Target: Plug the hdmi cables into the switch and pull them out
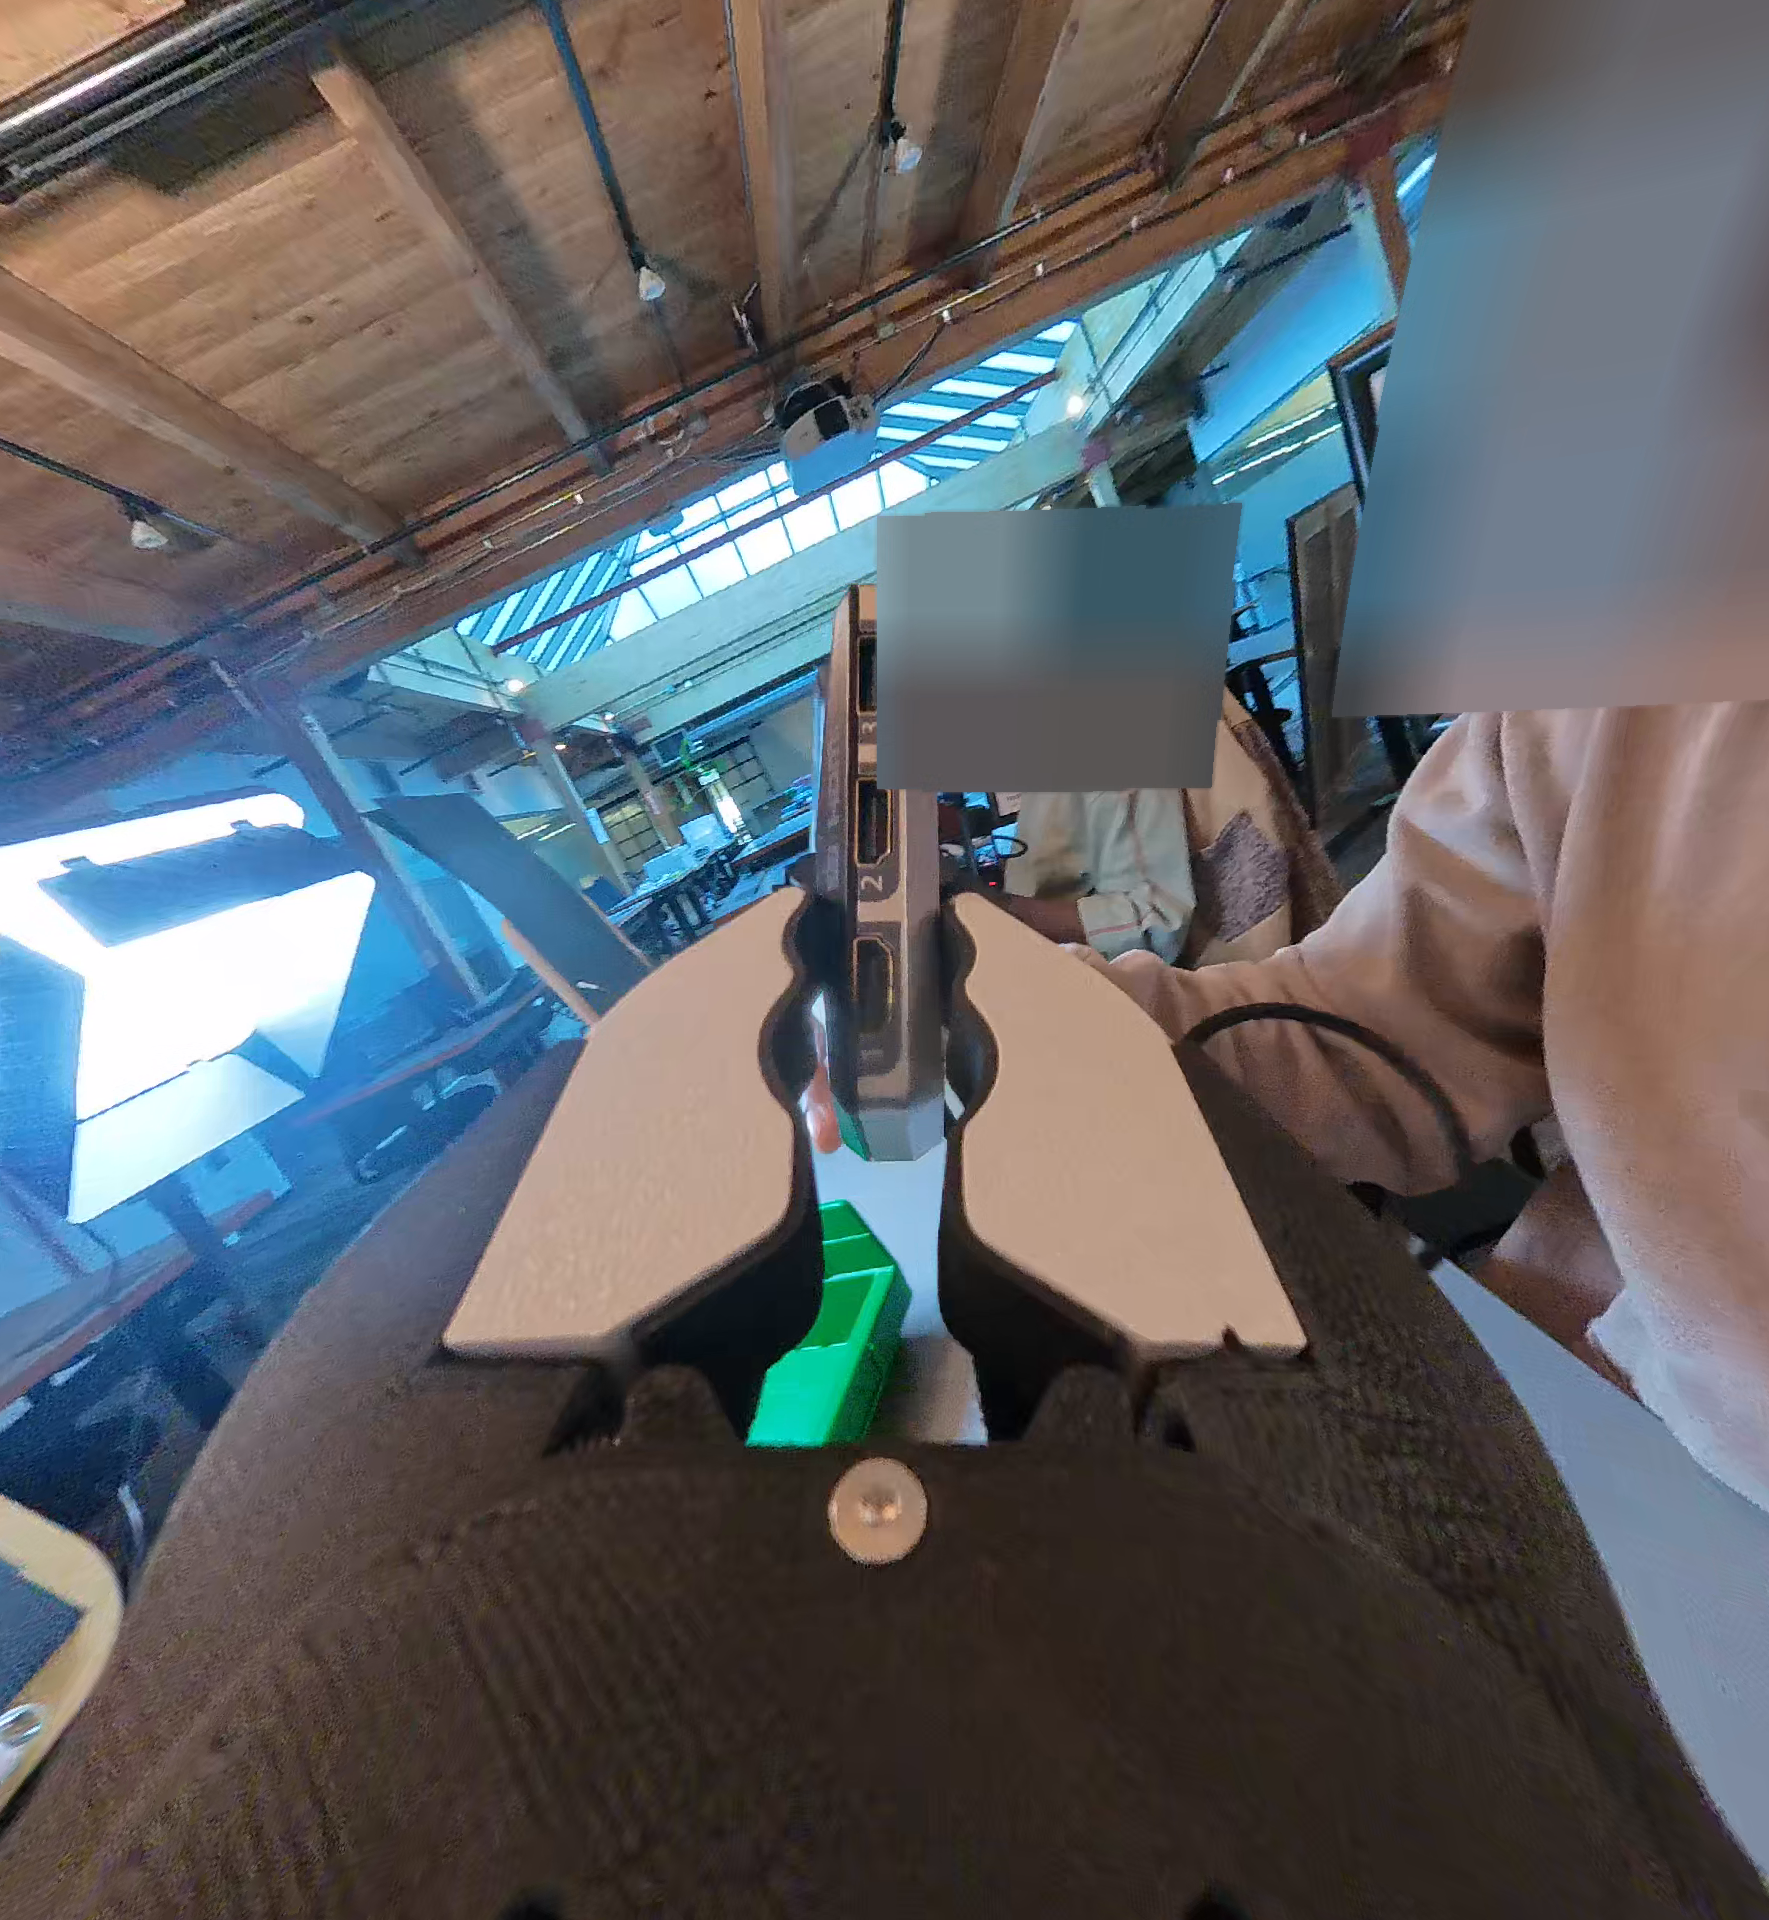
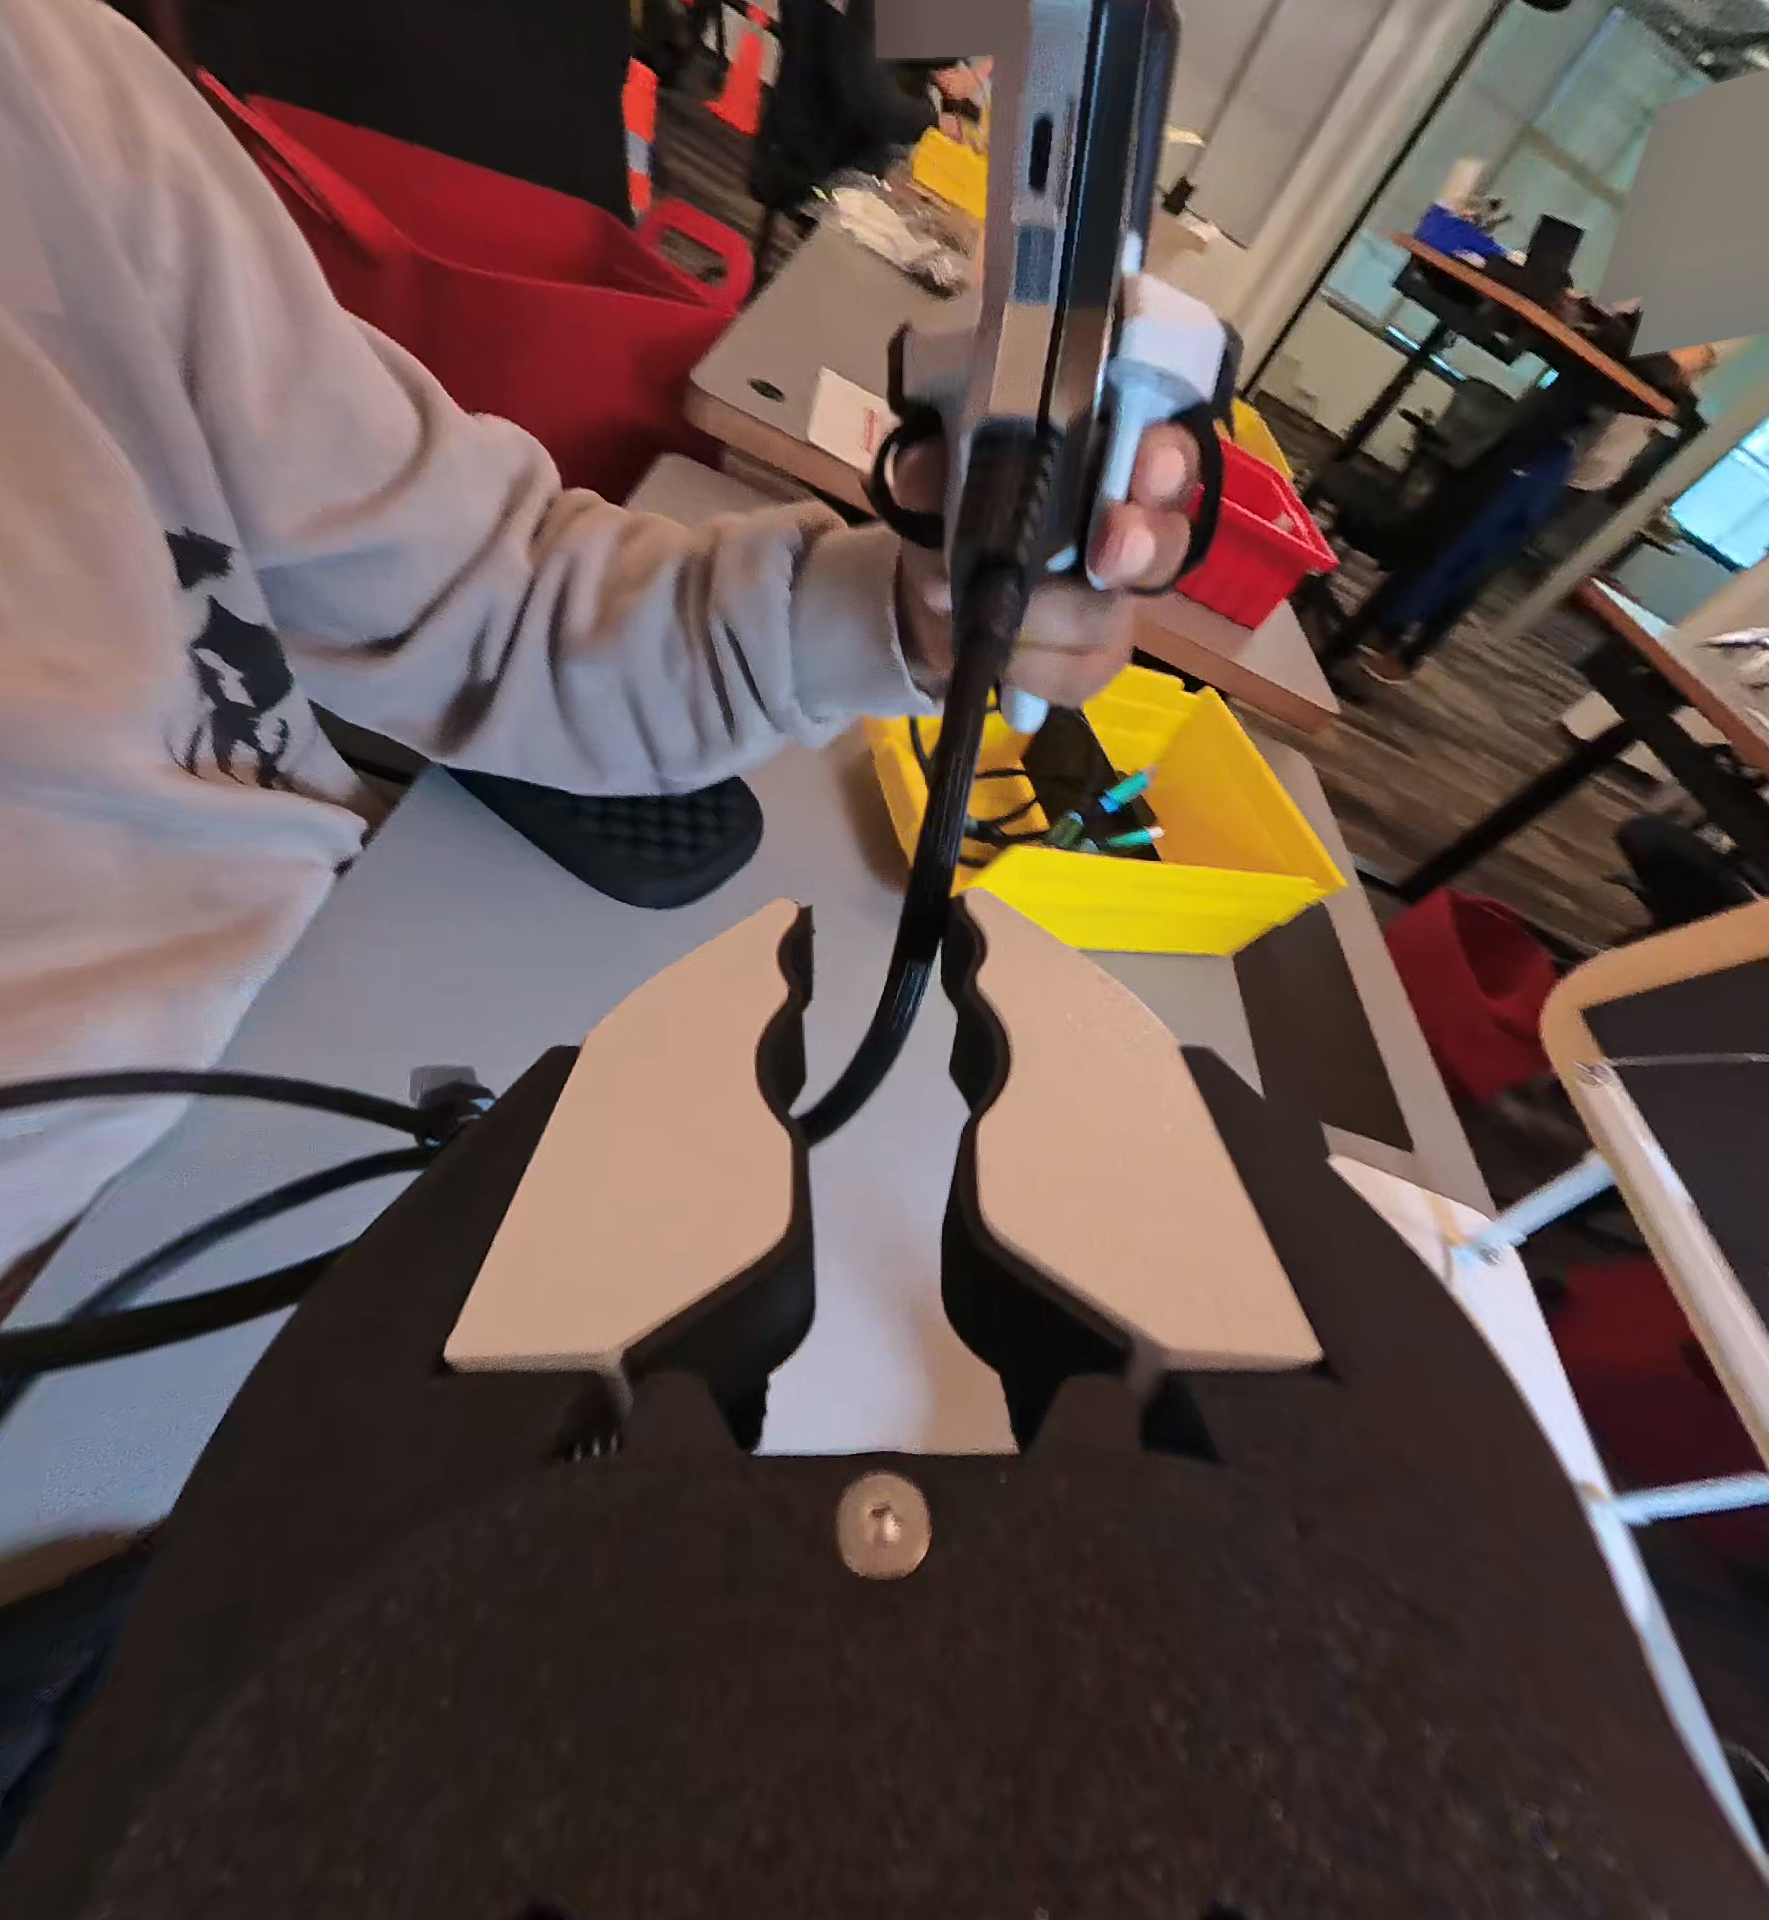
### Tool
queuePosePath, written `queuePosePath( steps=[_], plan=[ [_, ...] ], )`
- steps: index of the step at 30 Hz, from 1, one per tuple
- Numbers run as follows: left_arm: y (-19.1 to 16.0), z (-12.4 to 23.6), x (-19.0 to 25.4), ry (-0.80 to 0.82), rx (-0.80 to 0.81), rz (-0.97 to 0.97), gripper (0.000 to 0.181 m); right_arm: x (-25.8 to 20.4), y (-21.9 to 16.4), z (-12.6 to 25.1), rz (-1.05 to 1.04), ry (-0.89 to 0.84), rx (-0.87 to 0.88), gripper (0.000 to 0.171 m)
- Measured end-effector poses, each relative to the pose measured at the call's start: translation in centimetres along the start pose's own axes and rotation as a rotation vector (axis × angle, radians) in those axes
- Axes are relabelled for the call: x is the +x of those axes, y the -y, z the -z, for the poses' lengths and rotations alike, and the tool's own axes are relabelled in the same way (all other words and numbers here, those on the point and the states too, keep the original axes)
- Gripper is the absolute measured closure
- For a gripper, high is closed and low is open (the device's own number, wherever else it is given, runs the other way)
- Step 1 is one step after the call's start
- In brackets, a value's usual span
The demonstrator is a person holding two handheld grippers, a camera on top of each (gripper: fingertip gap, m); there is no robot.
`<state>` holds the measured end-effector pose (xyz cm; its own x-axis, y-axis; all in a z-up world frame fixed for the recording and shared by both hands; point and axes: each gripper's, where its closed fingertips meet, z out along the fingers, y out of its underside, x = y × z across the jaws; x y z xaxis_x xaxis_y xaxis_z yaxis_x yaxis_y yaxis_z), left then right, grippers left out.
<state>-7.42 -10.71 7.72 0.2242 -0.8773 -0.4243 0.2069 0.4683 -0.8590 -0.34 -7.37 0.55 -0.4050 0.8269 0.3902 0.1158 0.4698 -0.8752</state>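
- Wooden ceiling beams overhead; grey counter [image 2: 506, 956] below carries 1 yellow bin [image 2: 1212, 821].
- My left gripper [image 1: 878, 987] has its jaws clenched on 1 upright switch [image 1: 875, 914], 3 ports visible.
- My right gripper [image 2: 878, 997] has jaws parted; 1 black HDMI cable [image 2: 916, 925] passes loosely between them.

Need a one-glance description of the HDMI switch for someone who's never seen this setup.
In the left wrist view, start at the big black left gripper filling the lower frame. Between its two pale fingers stands a slim grey slab, the HDMI switch, upright and raised towards the wooden ceiling. Unlike the green bin below, it has a column of empty ports down its narrow edge.
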Motion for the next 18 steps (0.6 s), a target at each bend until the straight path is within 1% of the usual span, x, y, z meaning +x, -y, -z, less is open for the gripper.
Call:
queuePosePath(
  steps=[3, 7, 8, 11, 12, 14, 18],
  plan=[
    [-1.2, -0.7, 0.1, -0.022, 0.012, 0.054, 0.160, 0.5, 0.4, -1.7, -0.014, -0.013, 0.053, 0.141],
    [-4.0, -1.7, -0.1, -0.032, -0.026, 0.106, 0.160, 2.3, 0.2, -3.4, 0.040, -0.134, 0.049, 0.144],
    [-4.7, -1.8, -0.3, -0.019, -0.036, 0.109, 0.160, 2.5, -0.1, -3.5, 0.057, -0.155, 0.021, 0.147],
    [-5.7, -1.4, -1.1, 0.014, -0.067, 0.096, 0.160, 3.5, -1.5, -3.6, 0.086, -0.225, -0.108, 0.148],
    [-6.1, -1.3, -1.1, 0.013, -0.097, 0.083, 0.160, 3.6, -1.9, -3.6, 0.090, -0.231, -0.140, 0.148],
    [-7.3, -0.9, -1.1, 0.022, -0.205, 0.045, 0.159, 3.7, -2.7, -3.4, 0.096, -0.240, -0.199, 0.148],
    [-9.8, 0.4, -1.5, 0.070, -0.502, -0.071, 0.156, 3.7, -4.1, -3.3, 0.072, -0.228, -0.284, 0.149]
  ],
)
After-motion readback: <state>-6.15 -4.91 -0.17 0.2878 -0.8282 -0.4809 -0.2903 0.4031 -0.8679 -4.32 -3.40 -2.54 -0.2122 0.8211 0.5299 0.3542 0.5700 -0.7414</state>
